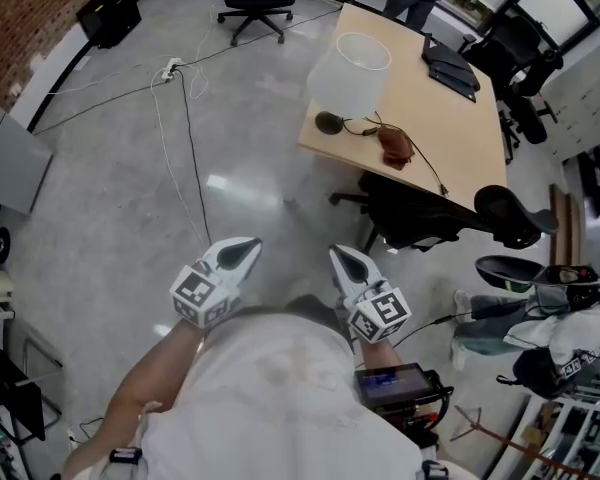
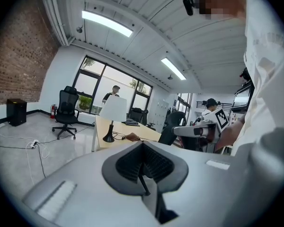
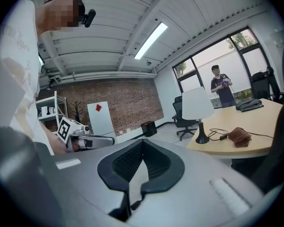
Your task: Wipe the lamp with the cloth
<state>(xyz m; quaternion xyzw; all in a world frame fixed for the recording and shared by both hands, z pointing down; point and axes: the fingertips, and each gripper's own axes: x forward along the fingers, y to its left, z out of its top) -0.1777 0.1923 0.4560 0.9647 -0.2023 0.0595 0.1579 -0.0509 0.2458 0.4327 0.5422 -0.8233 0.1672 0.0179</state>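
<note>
Both the left gripper [image 1: 242,252] and the right gripper [image 1: 342,260] have their fingers clenched on nothing, close to the person [image 1: 280,398] and well apart from the counter [image 1: 460,138]. There the lamp [image 1: 345,80] stands at a corner, with the cloth [image 1: 396,146] (brown, crumpled) near its base. Both gripper views show the lamp's stem [image 3: 200,126], which the shade [image 1: 364,52] hides in the head view.
</note>
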